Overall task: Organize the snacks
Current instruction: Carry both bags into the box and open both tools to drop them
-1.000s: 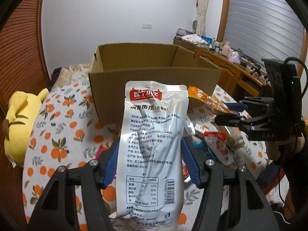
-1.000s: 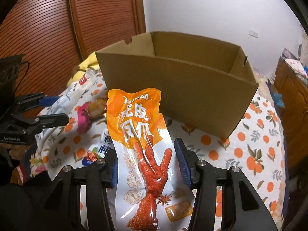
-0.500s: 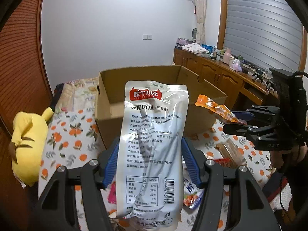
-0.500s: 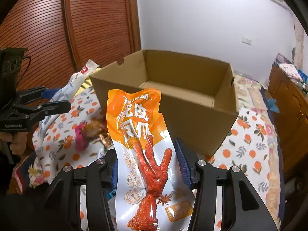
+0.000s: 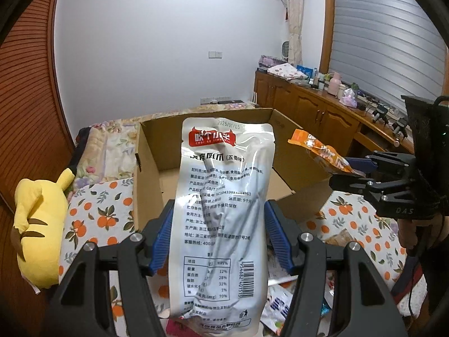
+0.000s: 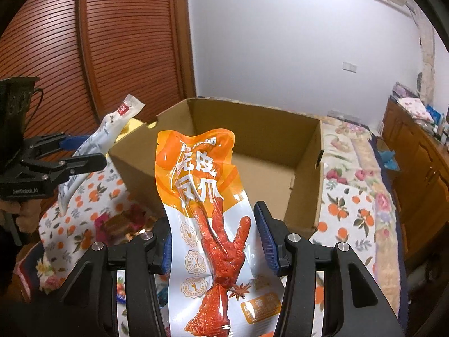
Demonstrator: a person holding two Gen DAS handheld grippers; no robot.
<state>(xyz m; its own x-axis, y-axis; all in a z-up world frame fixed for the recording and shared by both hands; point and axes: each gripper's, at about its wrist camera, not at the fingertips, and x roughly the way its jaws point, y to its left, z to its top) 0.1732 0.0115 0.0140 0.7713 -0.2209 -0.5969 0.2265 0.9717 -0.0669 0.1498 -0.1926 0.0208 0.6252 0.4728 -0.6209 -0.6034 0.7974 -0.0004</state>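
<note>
My left gripper (image 5: 219,224) is shut on a silver-white snack pouch (image 5: 221,174), its printed back facing the camera. It hangs in front of and above the open cardboard box (image 5: 147,174). My right gripper (image 6: 213,224) is shut on an orange chicken-feet pouch (image 6: 196,174), held upright before the same cardboard box (image 6: 306,185), whose bare floor shows. In the left wrist view the right gripper (image 5: 350,174) and its orange pouch (image 5: 320,148) sit at the box's right. In the right wrist view the left gripper (image 6: 81,154) holds the white pouch (image 6: 112,123) at the box's left.
The box stands on a bed with an orange-print cover (image 5: 95,213). Several loose snack packs (image 5: 280,303) lie below the grippers. A yellow plush toy (image 5: 36,224) lies at the left, a wooden cabinet (image 5: 308,112) runs along the right, and a slatted wardrobe door (image 6: 112,42) stands behind.
Both grippers have risen and moved toward the box with their pouches still held. The box's inside has come into view in both views.
</note>
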